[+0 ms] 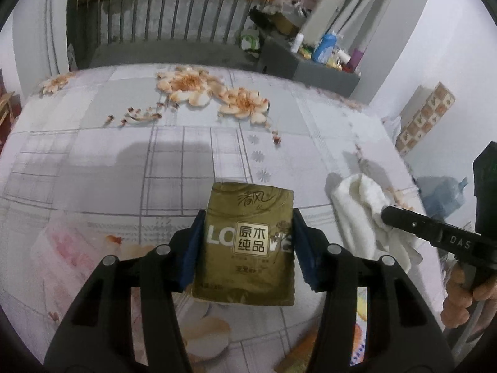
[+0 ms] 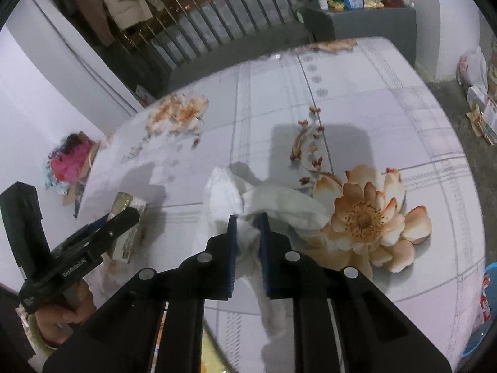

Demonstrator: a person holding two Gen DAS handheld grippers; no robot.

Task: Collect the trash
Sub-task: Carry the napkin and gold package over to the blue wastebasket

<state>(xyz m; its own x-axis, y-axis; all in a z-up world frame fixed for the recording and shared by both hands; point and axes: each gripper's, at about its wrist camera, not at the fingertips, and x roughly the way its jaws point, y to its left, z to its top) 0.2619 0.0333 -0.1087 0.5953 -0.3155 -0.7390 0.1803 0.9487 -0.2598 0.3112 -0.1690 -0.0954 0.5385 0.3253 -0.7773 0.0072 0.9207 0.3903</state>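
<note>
My left gripper (image 1: pixel 247 217) is shut on a gold tissue pack (image 1: pixel 247 242) with Chinese print, its blue pads pressing both sides, just above the floral tablecloth (image 1: pixel 124 161). In the right wrist view the pack (image 2: pixel 129 227) shows edge-on in the left gripper (image 2: pixel 124 217). My right gripper (image 2: pixel 247 217) is shut on a crumpled white tissue (image 2: pixel 273 205) that trails over the cloth. In the left wrist view the tissue (image 1: pixel 360 205) hangs from the right gripper (image 1: pixel 385 211), to the right of the pack.
A grey cabinet (image 1: pixel 316 68) with bottles stands beyond the table's far right. A metal railing (image 1: pixel 174 21) runs behind. A blue bag (image 1: pixel 441 192) lies right of the table. A box of colourful scraps (image 2: pixel 70 161) sits on the floor to the left.
</note>
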